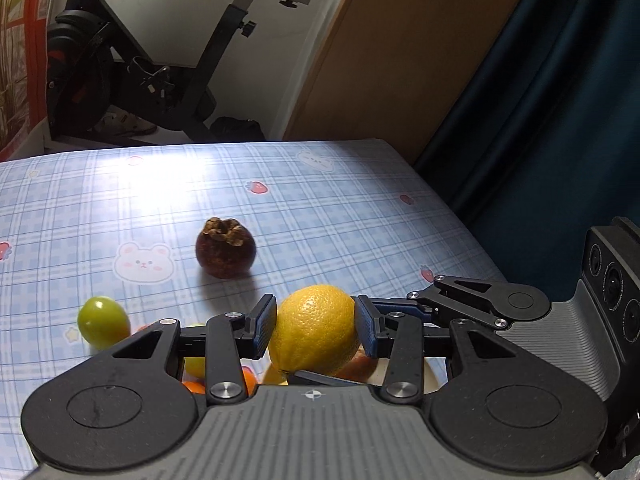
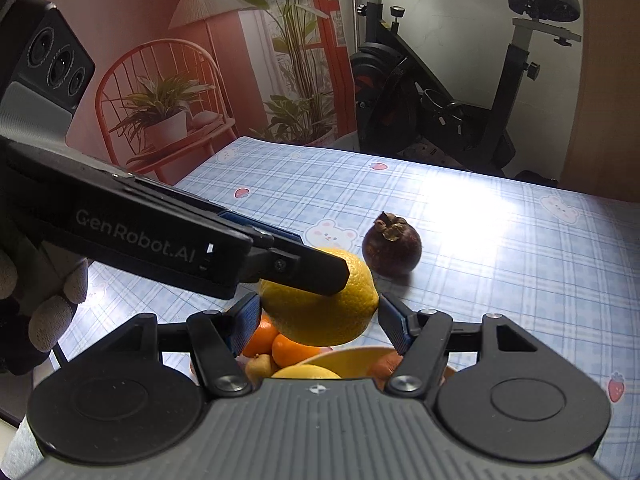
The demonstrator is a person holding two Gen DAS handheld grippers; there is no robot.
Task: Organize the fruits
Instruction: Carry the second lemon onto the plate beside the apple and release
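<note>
A blue checked tablecloth (image 1: 340, 200) with bear and strawberry prints covers the table. Beyond the far edge stands a black exercise bike (image 2: 452, 92). A dark blue curtain (image 1: 560, 100) hangs beside a wooden panel (image 1: 400, 60). A wall picture (image 2: 192, 80) shows a red chair, potted plants and a lamp.

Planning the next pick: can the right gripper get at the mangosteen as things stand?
Probably yes. The right gripper is open and holds nothing; the mangosteen sits alone on the tablecloth just ahead. But the lemon in the left gripper hangs low in front, so go around it.
</note>
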